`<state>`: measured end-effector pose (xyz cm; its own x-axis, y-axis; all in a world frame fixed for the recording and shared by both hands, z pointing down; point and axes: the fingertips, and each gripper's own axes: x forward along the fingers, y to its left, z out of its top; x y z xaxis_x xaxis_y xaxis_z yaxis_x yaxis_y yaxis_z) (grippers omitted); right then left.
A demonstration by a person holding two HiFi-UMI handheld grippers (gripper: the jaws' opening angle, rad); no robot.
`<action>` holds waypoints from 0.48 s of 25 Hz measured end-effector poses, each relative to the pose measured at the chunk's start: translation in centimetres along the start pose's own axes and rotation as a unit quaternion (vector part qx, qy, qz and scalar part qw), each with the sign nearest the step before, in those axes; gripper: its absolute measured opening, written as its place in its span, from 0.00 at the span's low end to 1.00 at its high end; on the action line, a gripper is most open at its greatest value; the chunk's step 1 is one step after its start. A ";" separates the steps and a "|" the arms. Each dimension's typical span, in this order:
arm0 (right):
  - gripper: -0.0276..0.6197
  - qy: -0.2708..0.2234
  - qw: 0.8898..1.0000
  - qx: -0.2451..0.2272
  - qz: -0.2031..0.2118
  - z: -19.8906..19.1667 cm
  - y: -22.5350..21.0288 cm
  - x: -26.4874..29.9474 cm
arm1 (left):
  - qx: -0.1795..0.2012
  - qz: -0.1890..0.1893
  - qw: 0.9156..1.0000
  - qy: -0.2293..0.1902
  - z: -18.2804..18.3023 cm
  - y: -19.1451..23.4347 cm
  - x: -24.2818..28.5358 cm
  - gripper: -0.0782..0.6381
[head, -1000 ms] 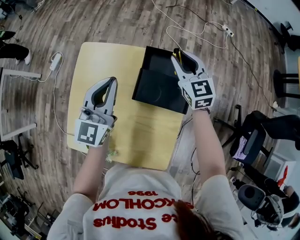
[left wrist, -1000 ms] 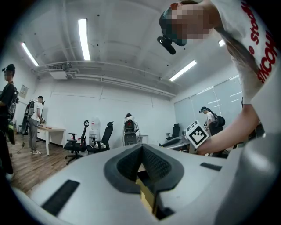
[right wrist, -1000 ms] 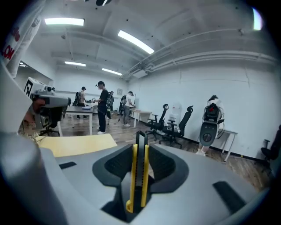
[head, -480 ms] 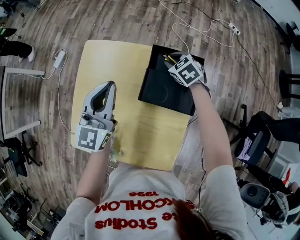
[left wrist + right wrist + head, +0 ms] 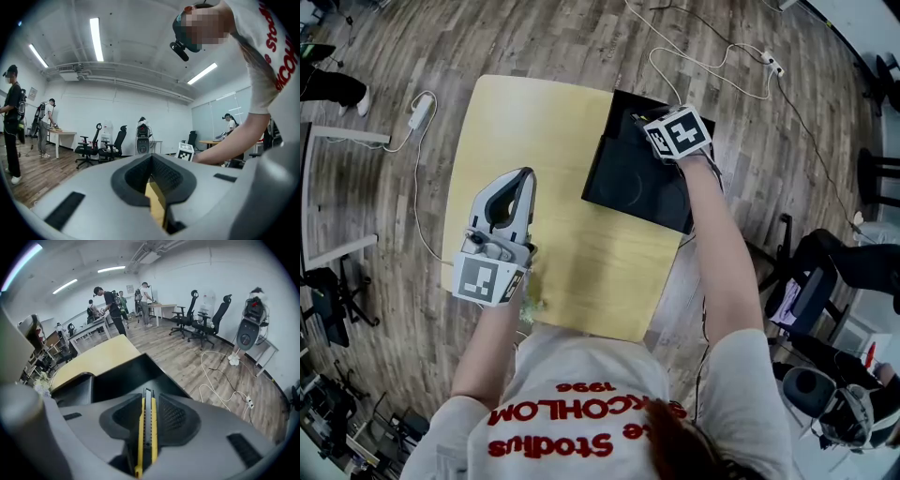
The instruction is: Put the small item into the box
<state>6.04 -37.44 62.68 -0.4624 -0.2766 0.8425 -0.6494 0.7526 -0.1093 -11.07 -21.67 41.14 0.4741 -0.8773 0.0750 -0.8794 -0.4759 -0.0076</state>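
The small item is a yellow utility knife; my right gripper is shut on it, pads pressing both sides and the jaws still closing a little. In the head view the right gripper hangs over the far part of the open black box, which sits at the right edge of the yellow table. The box lies just below the knife's tip. My left gripper hovers over the table's near left. Its jaws are shut with nothing held.
White cables trail over the wooden floor behind the box, and a power adapter lies left of the table. Office chairs and several people stand further off. A dark chair is at the right.
My right gripper has swung left and tipped down over the black box with the knife in it. The left gripper has stayed in place.
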 end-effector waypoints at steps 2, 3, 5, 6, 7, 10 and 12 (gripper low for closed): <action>0.18 -0.030 0.999 0.002 -0.011 0.8 0.0 -1.0 | 0.001 -0.001 1.000 -0.004 0.3 0.1 0.0 0.12; 0.13 -0.048 0.999 0.000 -0.017 1.2 0.0 -1.7 | 0.003 -0.001 1.000 -0.007 0.5 0.1 0.1 0.12; 0.07 -0.088 0.996 0.003 -0.032 2.1 0.0 -3.5 | 0.005 -0.002 1.000 -0.013 1.0 0.0 0.3 0.12; 0.07 -0.111 0.993 0.008 -0.037 2.5 0.0 -4.7 | 0.007 -0.002 1.000 -0.017 1.4 -0.1 0.5 0.12; 0.06 -0.136 0.990 0.015 -0.041 3.1 0.0 -6.0 | 0.009 -0.003 1.000 -0.021 1.8 -0.2 0.6 0.12; 0.06 -0.212 0.975 0.035 -0.051 4.7 0.6 -10.3 | 0.015 -0.004 0.999 -0.034 3.1 -0.4 0.6 0.12; 0.05 -0.257 0.963 0.047 -0.059 5.6 1.2 -13.4 | 0.020 -0.006 0.999 -0.043 4.0 -0.5 0.6 0.12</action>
<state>8.03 -36.17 48.31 -0.6040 -0.6353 0.4812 -0.7568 0.6465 -0.0964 -10.13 -22.20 37.18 0.4875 -0.8731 -0.0097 -0.8724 -0.4866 -0.0469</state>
